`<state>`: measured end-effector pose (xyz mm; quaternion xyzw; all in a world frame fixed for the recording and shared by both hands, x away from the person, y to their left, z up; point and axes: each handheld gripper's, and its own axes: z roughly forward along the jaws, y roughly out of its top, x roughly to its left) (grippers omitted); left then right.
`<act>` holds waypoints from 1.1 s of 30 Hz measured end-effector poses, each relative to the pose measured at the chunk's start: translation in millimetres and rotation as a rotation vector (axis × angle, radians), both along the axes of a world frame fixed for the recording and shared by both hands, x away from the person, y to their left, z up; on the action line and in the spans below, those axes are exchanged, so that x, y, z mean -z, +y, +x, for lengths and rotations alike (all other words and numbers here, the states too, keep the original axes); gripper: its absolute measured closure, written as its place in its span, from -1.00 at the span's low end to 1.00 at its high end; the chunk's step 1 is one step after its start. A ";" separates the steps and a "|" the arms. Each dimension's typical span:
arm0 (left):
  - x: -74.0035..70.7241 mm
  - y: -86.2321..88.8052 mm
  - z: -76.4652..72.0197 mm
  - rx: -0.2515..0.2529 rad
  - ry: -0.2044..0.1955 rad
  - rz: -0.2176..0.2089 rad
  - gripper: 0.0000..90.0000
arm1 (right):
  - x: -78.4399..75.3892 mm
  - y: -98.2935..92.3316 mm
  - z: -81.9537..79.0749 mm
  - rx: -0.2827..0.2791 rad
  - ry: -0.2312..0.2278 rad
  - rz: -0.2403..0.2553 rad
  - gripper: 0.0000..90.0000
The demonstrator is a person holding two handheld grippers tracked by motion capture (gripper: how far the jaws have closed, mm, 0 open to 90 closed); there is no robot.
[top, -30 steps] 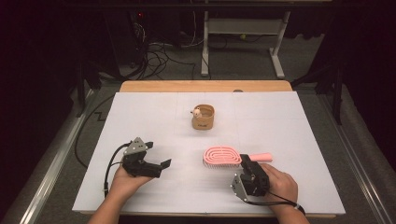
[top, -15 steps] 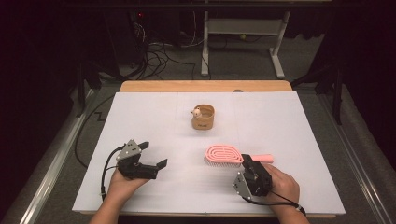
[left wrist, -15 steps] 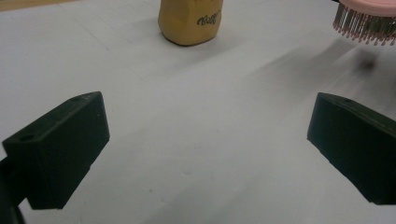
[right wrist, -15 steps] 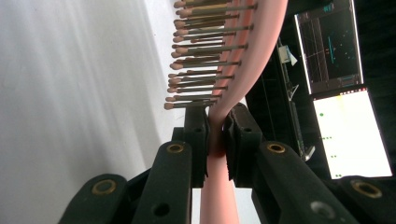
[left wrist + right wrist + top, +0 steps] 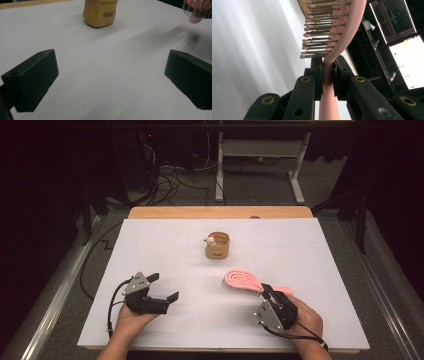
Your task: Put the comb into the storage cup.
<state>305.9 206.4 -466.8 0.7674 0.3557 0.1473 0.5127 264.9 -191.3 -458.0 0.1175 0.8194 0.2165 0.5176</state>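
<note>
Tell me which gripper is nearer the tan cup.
Right, though only narrowly. The right gripper, clamped on the pink hairbrush, sits below and right of the tan cup; the open left gripper sits below and left.

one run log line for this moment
right gripper: shut on pink hairbrush neck | left gripper: open, holding nothing | tan cup: untouched

Pink hairbrush [image 5: 243,282] slightly higher, tilted.
</note>
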 end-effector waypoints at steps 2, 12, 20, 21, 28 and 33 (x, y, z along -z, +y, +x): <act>0.1 0.0 -1.2 0.001 -0.009 0.003 -1.00 | -1.5 -1.9 0.3 0.004 0.005 0.017 0.81; 1.2 3.0 -1.5 -0.006 -0.013 -0.004 -1.00 | -11.3 -11.8 2.3 0.014 0.042 0.141 0.81; 2.0 5.7 -1.7 -0.014 -0.016 -0.024 -1.00 | -15.3 -18.9 3.9 0.021 0.065 0.238 0.81; 1.7 5.8 -1.8 -0.013 -0.017 -0.026 -1.00 | -15.8 -19.7 4.1 0.021 0.068 0.247 0.81; 2.7 4.7 -2.7 -0.009 -0.022 -0.024 -1.00 | -18.7 -26.5 6.3 0.023 0.095 0.332 0.81; 1.3 6.1 -5.0 0.002 -0.034 -0.029 -1.00 | -20.7 -30.8 7.2 0.024 0.112 0.384 0.81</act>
